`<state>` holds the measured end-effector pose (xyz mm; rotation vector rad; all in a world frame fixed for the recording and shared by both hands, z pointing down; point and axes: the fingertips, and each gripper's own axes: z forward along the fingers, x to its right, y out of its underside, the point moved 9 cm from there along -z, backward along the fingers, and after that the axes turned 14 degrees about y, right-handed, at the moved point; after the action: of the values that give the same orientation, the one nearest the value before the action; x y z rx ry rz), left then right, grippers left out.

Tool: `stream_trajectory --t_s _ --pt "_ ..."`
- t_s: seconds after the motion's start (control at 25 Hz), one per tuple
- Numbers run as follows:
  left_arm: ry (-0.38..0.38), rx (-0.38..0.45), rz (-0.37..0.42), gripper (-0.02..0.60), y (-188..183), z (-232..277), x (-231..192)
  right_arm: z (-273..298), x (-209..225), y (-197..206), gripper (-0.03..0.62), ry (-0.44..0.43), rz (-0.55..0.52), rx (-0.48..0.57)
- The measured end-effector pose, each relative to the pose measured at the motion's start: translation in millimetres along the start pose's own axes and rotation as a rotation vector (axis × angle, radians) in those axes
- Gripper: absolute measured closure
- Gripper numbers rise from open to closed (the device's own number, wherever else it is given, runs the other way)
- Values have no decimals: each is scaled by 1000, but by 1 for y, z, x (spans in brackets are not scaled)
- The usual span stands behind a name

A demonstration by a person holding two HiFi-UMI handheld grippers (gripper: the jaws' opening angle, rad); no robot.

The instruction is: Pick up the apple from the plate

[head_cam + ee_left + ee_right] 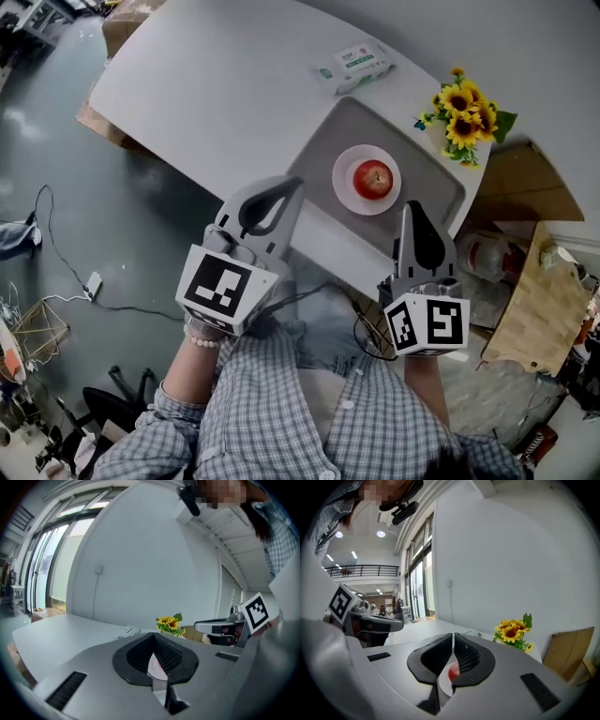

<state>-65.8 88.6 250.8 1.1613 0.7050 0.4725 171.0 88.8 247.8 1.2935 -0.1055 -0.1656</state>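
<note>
The apple (373, 178) sits untouched on its plate (343, 189), on the table's (216, 84) right side. The left gripper (298, 181) and right gripper (407, 204) hover nearer, jaws closed and empty. The right one likely must open, then reach.

The apple (373, 178) is red, the plate (343, 189) white, the tray (328, 141) grey, the table (216, 84) white. Sunflowers (464, 111) are yellow, their leaves green. The shirt (281, 412) is blue-grey-and-white check. The wipes pack (354, 66) is white and green.
</note>
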Motion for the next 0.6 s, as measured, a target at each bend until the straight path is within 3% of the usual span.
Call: stream_trajectory --t_s 0.16,0.32,0.6 --pt "94 -103 -68 572 7 46 -20 25 16 15 565 17 -17 -97" --pt "165 -225 -112 571 24 83 -34 42 31 43 564 80 38 -238" --pt "200 -353 -226 571 51 118 -59 63 51 94 563 157 162 -456"
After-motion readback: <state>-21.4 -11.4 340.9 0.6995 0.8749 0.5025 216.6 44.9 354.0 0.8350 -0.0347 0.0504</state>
